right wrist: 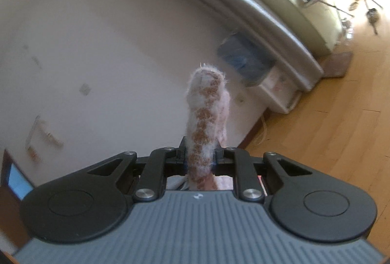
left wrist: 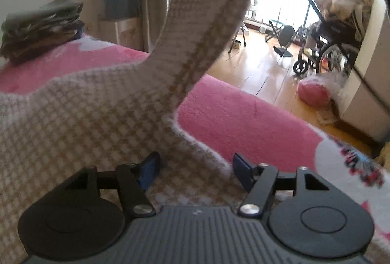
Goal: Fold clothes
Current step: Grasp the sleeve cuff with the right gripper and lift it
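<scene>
On the fluffy pink bed blanket (left wrist: 231, 117), our left gripper (left wrist: 195, 171) hovers with jaws half open and empty over the checked cream-and-tan knitted sweater (left wrist: 73, 122); our right gripper (right wrist: 198, 159) pinches its sleeve end tight, so we should lift slowly and lay it flat.

A bed covered by a pink fleece blanket (left wrist: 243, 117) with white patches carries everything. A cream-and-tan checked knit garment (left wrist: 73, 122) lies spread across its near side, and a stack of folded clothes (left wrist: 41, 27) sits at the far left corner.
</scene>
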`<state>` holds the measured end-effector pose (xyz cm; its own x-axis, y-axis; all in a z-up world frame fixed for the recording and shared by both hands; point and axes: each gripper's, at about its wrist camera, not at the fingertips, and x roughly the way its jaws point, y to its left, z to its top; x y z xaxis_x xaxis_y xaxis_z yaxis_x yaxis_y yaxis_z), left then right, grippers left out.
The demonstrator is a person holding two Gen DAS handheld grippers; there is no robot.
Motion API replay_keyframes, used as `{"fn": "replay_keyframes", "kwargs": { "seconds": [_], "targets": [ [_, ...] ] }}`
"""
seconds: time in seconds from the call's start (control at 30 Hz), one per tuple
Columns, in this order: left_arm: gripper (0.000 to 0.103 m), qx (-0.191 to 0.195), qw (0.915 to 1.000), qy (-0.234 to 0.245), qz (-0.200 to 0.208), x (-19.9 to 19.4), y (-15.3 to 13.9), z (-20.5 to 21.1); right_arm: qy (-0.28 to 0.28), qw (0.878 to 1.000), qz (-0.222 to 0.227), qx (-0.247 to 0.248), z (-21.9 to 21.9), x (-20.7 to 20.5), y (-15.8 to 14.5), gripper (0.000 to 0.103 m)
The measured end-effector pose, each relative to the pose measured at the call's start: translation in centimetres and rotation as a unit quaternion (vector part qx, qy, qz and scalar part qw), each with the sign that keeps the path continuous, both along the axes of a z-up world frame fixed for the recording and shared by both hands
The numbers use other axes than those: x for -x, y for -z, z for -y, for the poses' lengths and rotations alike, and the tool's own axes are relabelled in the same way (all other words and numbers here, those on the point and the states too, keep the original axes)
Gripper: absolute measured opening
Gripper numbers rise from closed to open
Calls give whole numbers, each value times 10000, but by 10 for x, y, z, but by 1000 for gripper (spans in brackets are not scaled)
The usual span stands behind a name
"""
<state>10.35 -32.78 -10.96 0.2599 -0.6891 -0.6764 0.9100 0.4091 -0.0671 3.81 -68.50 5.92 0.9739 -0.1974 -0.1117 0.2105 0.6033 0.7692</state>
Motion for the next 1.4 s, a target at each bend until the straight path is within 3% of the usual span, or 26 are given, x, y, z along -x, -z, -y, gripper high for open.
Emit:
{"fn": "replay_keyframes", "kwargs": {
  "seconds": [0.2, 0.33, 0.5, 0.63, 0.77, 0.83, 0.9, 0.97, 1.0, 1.03, 1.07, 1.13, 1.2, 1.3, 1.4],
  "targets": [
    [63, 111, 9972, -666, -331, -3, -36, -71, -855, 9954, 301, 323, -45, -20, -42, 15],
    [63, 281, 9830, -1617, -819, -7, -49, -147, -1597, 9834, 483, 715, -102, -36, -73, 15],
    [63, 732, 9463, -2924, -1167, -8, -58, -242, -2383, 9632, 490, 1145, -196, -67, -87, 15],
    [64, 1269, 9066, -3769, -1411, -3, -61, -317, -2901, 9486, 273, 1235, -274, -100, -65, 16],
    [65, 1500, 8809, -4220, -1527, -6, -59, -362, -3387, 9293, -165, 1465, -363, -131, -21, 16],
    [66, 1559, 8703, -4366, -1662, -10, -55, -378, -3526, 9121, -586, 2009, -413, -142, 9, 18],
    [66, 1617, 8610, -4469, -1811, -14, -50, -390, -3659, 8856, -1110, 2635, -462, -153, 46, 24],
    [67, 1609, 8570, -4517, -1886, -18, -44, -396, -4148, 8395, -1783, 3022, -498, -164, 86, 38],
    [68, 1597, 8556, -4535, -1918, -20, -41, -397, -4381, 8162, -2102, 3124, -511, -167, 103, 40],
    [68, 1587, 8542, -4552, -1948, -22, -38, -398, -4531, 8029, -2319, 3102, -517, -167, 114, 40],
    [68, 1606, 8538, -4552, -1951, -23, -36, -398, -4631, 8034, -2315, 2941, -515, -164, 116, 42],
    [68, 1629, 8550, -4534, -1923, -25, -34, -395, -4745, 8220, -1978, 2451, -497, -152, 108, 54],
    [68, 1640, 8579, -4498, -1867, -30, -33, -391, -4712, 8507, -1449, 1822, -467, -134, 93, 78],
    [68, 1582, 8650, -4437, -1726, -42, -34, -378, -4412, 8899, -841, 800, -408, -110, 79, 82],
    [68, 1426, 8776, -4278, -1627, -63, -36, -355, -3627, 9287, -772, 20, -351, -75, 82, 82]
  ]
}}
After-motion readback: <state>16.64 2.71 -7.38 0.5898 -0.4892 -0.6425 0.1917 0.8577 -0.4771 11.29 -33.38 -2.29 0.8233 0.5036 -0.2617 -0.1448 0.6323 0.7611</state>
